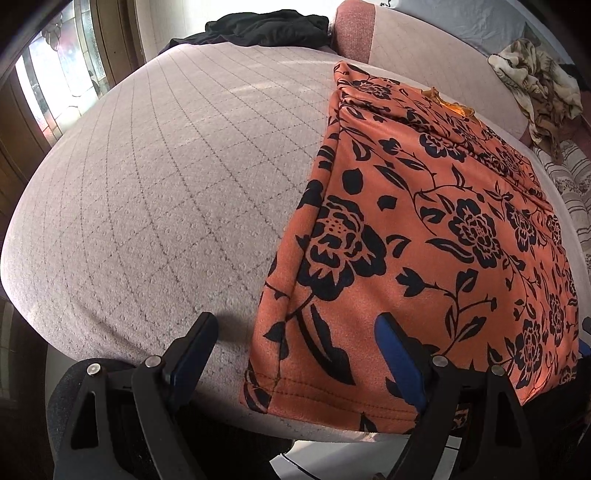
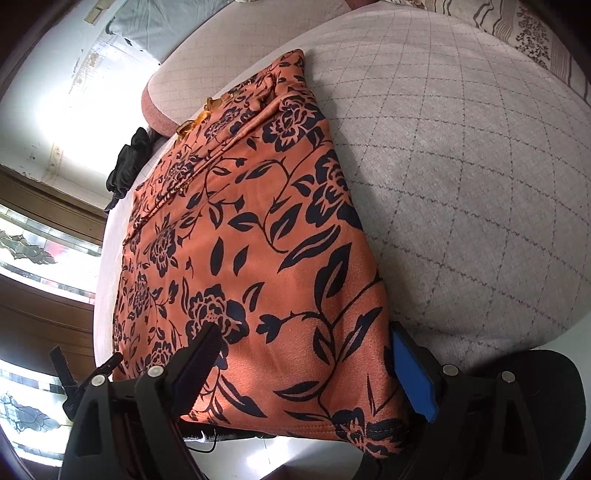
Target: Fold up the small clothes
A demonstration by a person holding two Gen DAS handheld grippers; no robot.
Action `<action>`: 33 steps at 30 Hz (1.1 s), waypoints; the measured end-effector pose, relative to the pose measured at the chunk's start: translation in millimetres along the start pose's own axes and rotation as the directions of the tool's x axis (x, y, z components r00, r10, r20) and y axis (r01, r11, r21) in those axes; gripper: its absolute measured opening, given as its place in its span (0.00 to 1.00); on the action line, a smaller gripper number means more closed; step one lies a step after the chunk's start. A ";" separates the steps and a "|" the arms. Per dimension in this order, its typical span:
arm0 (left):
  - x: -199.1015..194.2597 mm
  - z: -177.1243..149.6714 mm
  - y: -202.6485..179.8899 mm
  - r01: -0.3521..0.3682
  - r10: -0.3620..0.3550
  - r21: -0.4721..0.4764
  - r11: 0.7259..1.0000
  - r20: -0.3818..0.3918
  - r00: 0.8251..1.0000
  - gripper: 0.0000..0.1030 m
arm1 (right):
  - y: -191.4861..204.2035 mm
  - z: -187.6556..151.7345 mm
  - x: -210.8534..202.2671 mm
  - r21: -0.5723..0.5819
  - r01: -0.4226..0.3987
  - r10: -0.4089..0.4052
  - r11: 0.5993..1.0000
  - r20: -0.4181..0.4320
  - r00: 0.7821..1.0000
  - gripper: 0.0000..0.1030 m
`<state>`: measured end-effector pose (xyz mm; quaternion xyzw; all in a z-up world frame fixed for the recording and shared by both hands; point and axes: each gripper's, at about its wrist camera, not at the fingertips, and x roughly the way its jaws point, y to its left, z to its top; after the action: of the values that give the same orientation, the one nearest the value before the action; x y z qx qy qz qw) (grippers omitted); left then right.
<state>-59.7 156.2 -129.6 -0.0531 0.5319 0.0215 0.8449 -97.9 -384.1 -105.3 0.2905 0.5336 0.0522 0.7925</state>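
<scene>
Both sets of fingers stand wide, gripping nothing. Left gripper (image 1: 295, 332): hem corner of the orange floral garment (image 1: 424, 229) lies between its fingers. Right gripper (image 2: 306, 343): opposite hem corner between its fingers. Beyond, garment stretches flat across quilted bed (image 1: 166, 166); black cloth (image 1: 266, 27) at far edge.

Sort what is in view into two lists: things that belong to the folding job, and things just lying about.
Part of the job:
orange floral garment, spread on the quilted bed surface
left gripper, open at the hem's left corner
right gripper, open at the hem's right corner

Just lying about:
black clothing at the far edge
tan patterned blanket
striped floral bedding
</scene>
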 end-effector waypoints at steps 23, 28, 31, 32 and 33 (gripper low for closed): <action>-13.3 -1.6 -13.7 0.030 -0.032 0.056 0.998 0.035 0.999 0.14 | -21.5 1.2 -9.3 0.067 -0.015 0.017 0.998 -0.029 0.999 0.38; -12.7 -6.2 -5.2 0.002 -0.002 0.015 1.000 0.032 0.999 0.66 | -22.0 -1.7 -9.3 0.052 -0.014 0.017 0.999 -0.068 0.998 0.53; -4.0 -12.3 -8.4 0.003 -0.002 0.041 0.999 -0.019 1.000 0.66 | -14.6 -3.7 -4.8 0.012 0.014 -0.012 1.000 -0.099 0.995 0.57; -1.9 -14.0 -9.5 0.002 -0.001 0.045 0.999 -0.030 1.000 0.66 | -13.8 -4.2 -3.2 0.004 0.019 -0.019 1.000 -0.108 0.994 0.57; -3.4 -15.2 -10.0 -0.001 0.002 0.046 0.999 -0.019 1.000 0.66 | -13.0 -5.0 -2.4 -0.003 0.022 -0.022 1.000 -0.113 0.993 0.57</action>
<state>-73.8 144.6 -132.4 -0.0335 0.5402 0.0092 0.8408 -106.2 -393.7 -111.4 0.2805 0.5810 0.0602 0.7617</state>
